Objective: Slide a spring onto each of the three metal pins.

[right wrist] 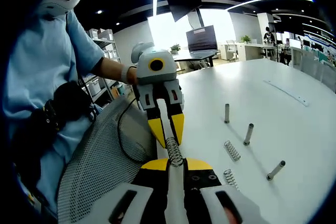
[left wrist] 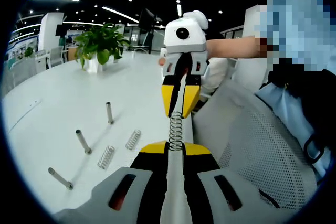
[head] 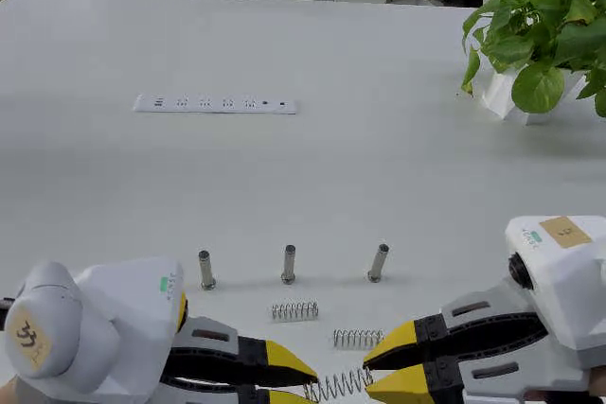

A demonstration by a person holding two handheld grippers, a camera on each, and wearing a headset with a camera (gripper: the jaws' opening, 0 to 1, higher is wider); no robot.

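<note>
Three metal pins stand upright in a row on the white table: the left pin (head: pixel 205 270), the middle pin (head: pixel 289 264) and the right pin (head: pixel 378 262). Just in front of them lie two loose springs (head: pixel 294 310) (head: pixel 358 338). A third spring (head: pixel 338 385) hangs level above the table's near edge, held at both ends. My left gripper (head: pixel 311 383) is shut on its left end and my right gripper (head: pixel 367 373) is shut on its right end. In the left gripper view the held spring (left wrist: pixel 176 128) runs from my left gripper (left wrist: pixel 176 148) to the right gripper (left wrist: pixel 179 109). The right gripper view shows the spring (right wrist: pixel 174 151) the other way round.
A white power strip (head: pixel 214 103) lies mid-table, well behind the pins. A potted plant (head: pixel 540 26) stands at the far right. A mesh chair (left wrist: pixel 262 145) and the person's body sit close behind the grippers at the near edge. Bare table (head: pixel 398 167) stretches beyond the pins.
</note>
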